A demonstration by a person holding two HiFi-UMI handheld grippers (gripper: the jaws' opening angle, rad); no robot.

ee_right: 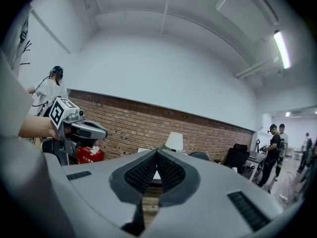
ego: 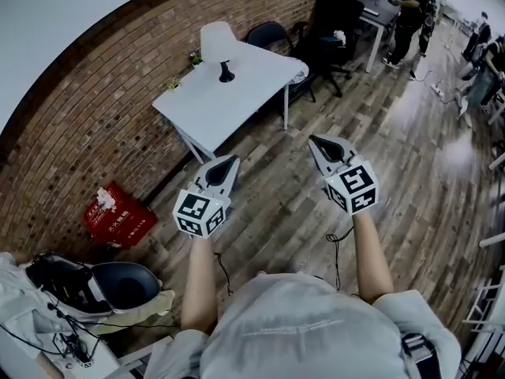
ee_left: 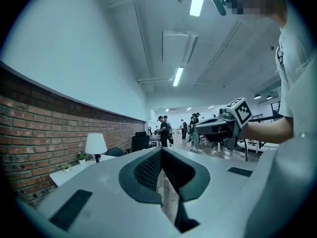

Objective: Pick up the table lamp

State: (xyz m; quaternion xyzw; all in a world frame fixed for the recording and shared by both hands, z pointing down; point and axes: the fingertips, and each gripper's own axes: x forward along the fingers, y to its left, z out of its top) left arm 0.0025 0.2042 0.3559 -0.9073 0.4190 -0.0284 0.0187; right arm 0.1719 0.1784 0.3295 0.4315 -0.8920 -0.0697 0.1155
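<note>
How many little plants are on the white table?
2. One potted plant stands beside the table lamp; the other sits near the table's corner, along the brick wall. More could hide behind the lamp.

white print on red box (ego: pixel 120 218), too blurred to read

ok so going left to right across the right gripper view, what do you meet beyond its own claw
left claw → table lamp → black office chair → person in black; the red box is left out, since it overlaps the left claw
</note>
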